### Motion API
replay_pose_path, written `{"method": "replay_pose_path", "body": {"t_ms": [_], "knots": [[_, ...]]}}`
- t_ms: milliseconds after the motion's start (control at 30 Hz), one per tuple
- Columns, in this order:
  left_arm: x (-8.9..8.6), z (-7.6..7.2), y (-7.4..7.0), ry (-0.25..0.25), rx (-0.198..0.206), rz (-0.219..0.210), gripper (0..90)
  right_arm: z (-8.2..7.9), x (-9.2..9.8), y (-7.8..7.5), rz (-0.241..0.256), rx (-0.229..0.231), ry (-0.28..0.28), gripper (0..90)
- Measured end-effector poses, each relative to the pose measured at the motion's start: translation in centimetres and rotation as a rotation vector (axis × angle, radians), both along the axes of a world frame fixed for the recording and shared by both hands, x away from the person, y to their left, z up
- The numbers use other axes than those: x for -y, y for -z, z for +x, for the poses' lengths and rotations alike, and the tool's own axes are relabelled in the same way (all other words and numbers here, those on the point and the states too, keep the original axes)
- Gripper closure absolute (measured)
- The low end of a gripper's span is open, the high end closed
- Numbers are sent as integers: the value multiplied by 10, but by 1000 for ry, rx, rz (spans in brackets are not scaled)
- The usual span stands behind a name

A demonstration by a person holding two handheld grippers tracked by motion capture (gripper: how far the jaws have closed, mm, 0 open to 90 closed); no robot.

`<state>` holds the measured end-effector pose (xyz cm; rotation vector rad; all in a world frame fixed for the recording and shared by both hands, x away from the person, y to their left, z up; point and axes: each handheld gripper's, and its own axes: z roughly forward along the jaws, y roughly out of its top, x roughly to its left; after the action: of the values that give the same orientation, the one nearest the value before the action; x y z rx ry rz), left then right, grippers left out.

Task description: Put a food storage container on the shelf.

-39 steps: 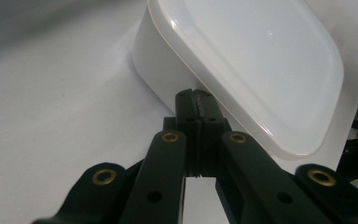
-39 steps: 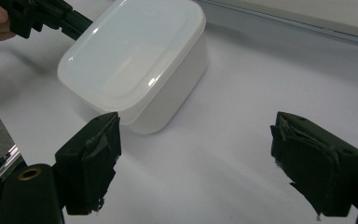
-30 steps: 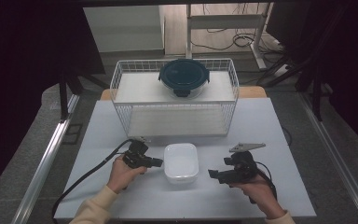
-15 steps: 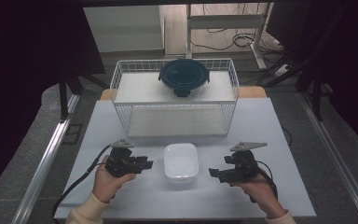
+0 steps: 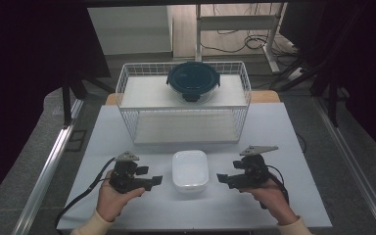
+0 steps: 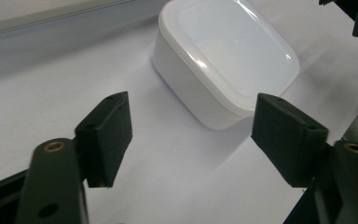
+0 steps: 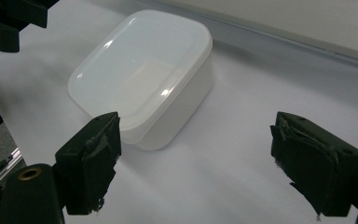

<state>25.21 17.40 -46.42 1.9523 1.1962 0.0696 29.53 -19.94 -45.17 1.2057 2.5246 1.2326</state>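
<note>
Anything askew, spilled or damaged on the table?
One thing: the pads on the right tongs look frayed and ragged at the edges. Otherwise nothing stands out. The white box sits flat with its lid on, untouched between both open tongs, and the dark-lidded round container sits level on the wire rack.

The lidded plastic container (image 5: 190, 169) is milky white all over, lid and walls alike, with a glossy sheen and pale highlights along the lid's rim. The worktop (image 5: 293, 142) beneath it is plain white with a faint bluish-grey cast, unpatterned. The left hand-held gripper (image 5: 155, 181) is black, its jaw pads matt black, with a small brass-coloured rivet on each jaw arm and a grey plate on top. The right hand-held gripper (image 5: 222, 178) is the same black, with a grey plate; its pads look scuffed and ragged at the edges. The wire basket (image 5: 127, 83) is white, a fine grid of thin wires. The round container (image 5: 193, 80) in it has a dark teal lid. The person's sleeves (image 5: 92, 226) are cream.
</note>
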Motion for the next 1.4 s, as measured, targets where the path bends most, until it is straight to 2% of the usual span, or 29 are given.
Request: {"method": "replay_pose_path", "body": {"t_ms": [100, 333, 467, 600, 833, 900, 933, 1000, 1033, 1133, 1167, 1233, 1333, 1400], "knots": [[1, 0, 0, -1, -6, -28, 261, 0, -1, -1, 4, 3, 0, 158], [7, 9, 8, -1, -52, -89, 275, 2, -12, 1, 8, 0, 6, 161], [9, 18, 14, -1, -88, -136, 281, 7, -20, 4, 40, -27, -1, 184], [11, 30, 19, -14, -131, -201, 289, 12, -24, 7, 57, -51, 5, 200], [10, 40, 23, -25, -156, -238, 302, 21, -25, 10, 87, -89, 24, 254], [9, 44, 23, -32, -164, -259, 310, 25, -26, 11, 106, -108, 35, 282], [10, 46, 24, -38, -181, -283, 315, 27, -27, 11, 122, -119, 33, 298], [11, 51, 27, -36, -205, -320, 325, 31, -30, 12, 162, -162, 33, 321], [12, 52, 29, -35, -211, -323, 333, 33, -32, 12, 167, -178, 34, 325], [13, 55, 33, -35, -222, -318, 349, 39, -36, 15, 162, -180, 61, 341], [13, 55, 35, -33, -225, -308, 352, 41, -35, 17, 164, -186, 72, 348], [13, 56, 36, -31, -229, -312, 363, 44, -34, 22, 169, -201, 88, 366], [14, 57, 39, -25, -240, -330, 388, 46, -35, 28, 184, -234, 85, 390], [16, 57, 41, -18, -255, -326, 400, 46, -38, 30, 184, -245, 71, 414]]}}
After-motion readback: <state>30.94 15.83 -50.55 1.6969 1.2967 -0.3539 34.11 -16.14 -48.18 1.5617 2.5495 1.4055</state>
